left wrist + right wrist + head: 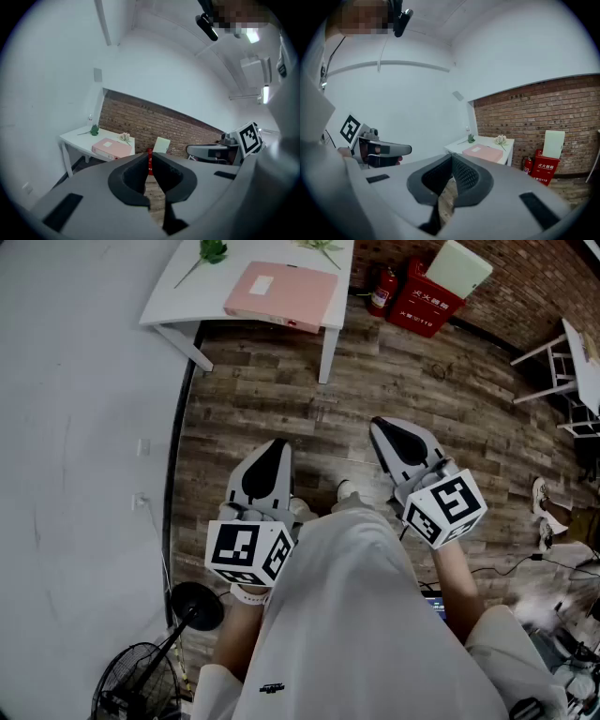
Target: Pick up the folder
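A pink folder (280, 292) with a white label lies flat on a small white table (187, 292) at the far end of the room. It also shows as the pink folder (110, 148) in the left gripper view and the pink folder (483, 153) in the right gripper view. My left gripper (272, 448) and my right gripper (382, 427) are held close to the person's body, well short of the table. Both point toward the table with jaws shut and nothing between them.
Green sprigs (214, 251) and a pale flower (322, 246) lie on the table beside the folder. A red fire extinguisher (380, 291) and a red box (427, 304) stand by the brick wall. A floor fan (139, 681) stands near left. A white rack (567, 367) is at the right.
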A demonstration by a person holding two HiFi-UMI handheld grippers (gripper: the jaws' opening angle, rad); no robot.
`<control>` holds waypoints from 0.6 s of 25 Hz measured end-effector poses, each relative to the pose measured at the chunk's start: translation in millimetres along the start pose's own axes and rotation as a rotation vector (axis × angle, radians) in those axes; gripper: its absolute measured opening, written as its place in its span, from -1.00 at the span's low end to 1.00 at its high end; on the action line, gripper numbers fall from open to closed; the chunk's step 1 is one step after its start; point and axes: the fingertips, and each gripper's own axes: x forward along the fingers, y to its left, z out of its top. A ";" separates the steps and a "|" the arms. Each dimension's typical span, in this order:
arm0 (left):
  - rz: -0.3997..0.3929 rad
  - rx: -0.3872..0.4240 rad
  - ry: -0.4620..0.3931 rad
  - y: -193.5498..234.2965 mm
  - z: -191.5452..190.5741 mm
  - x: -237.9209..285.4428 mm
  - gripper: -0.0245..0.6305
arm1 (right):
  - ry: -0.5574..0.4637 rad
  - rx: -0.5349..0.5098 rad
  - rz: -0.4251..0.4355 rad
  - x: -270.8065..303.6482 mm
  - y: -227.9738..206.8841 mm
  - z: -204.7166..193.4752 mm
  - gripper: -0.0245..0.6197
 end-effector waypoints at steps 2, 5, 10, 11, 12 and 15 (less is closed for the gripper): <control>-0.007 0.006 -0.001 -9.9 -1.9 9.1 -0.82 | -0.005 0.001 0.006 -2.3 -8.4 1.6 -0.90; -0.009 0.004 -0.004 -21.9 -4.0 15.5 -0.82 | 0.005 -0.002 0.012 -6.7 -17.6 -0.3 -0.90; 0.015 0.003 0.001 -23.5 -6.7 17.8 -0.82 | 0.020 -0.007 0.030 -4.2 -21.6 -4.7 -0.90; 0.021 0.001 0.003 -23.5 -7.7 18.5 -0.82 | 0.022 0.004 0.029 -3.7 -22.4 -6.1 -0.90; 0.026 -0.001 0.005 -24.2 -8.7 19.4 -0.82 | 0.024 0.017 0.028 -3.5 -23.6 -7.7 -0.90; 0.036 -0.007 0.014 -29.9 -11.1 23.7 -0.82 | 0.025 0.027 0.032 -6.0 -27.8 -11.7 -0.90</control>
